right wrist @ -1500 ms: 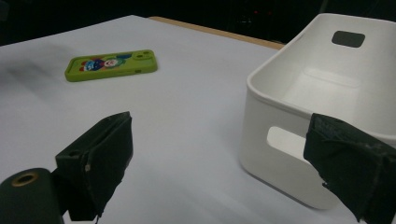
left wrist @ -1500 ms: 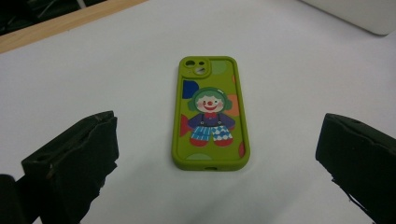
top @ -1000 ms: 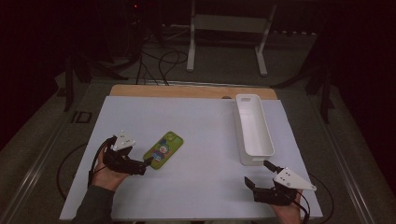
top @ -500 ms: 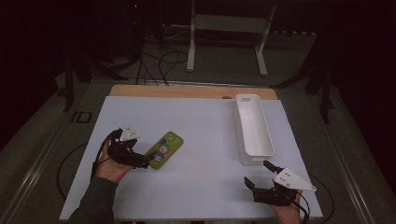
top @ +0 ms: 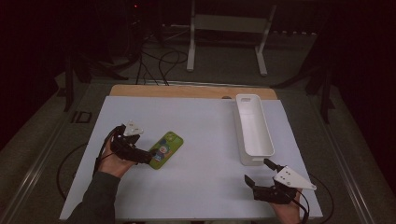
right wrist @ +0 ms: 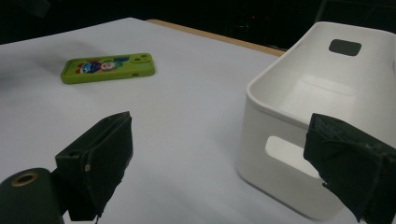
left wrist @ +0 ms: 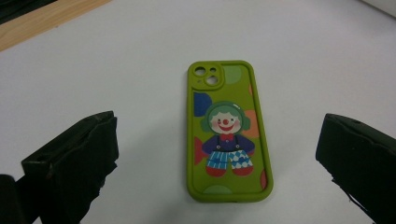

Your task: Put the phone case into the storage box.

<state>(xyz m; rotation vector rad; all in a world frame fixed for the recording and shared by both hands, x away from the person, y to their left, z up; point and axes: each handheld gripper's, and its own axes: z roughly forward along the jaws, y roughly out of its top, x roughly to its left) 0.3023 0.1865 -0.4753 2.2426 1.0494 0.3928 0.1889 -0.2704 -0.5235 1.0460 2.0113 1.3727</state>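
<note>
1. So far nothing is lifted: the green clown phone case [left wrist: 229, 131] lies flat on the bench [top: 205, 121], straight ahead between the jaws of my left gripper [top: 148, 157], which gapes wide.
2. My right gripper [top: 257, 171], also spread and empty, waits just before the white bin [right wrist: 336, 112].
3. Left, I judge: grasp, carry, drop in.

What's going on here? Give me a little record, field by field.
surface: white table
phone case: green, clown picture, lying flat, camera end away from the left gripper
left gripper: open, at the case's near end, jaws either side, not touching
bin: white, long, empty
right gripper: open, near the bin's end, holding nothing
</note>
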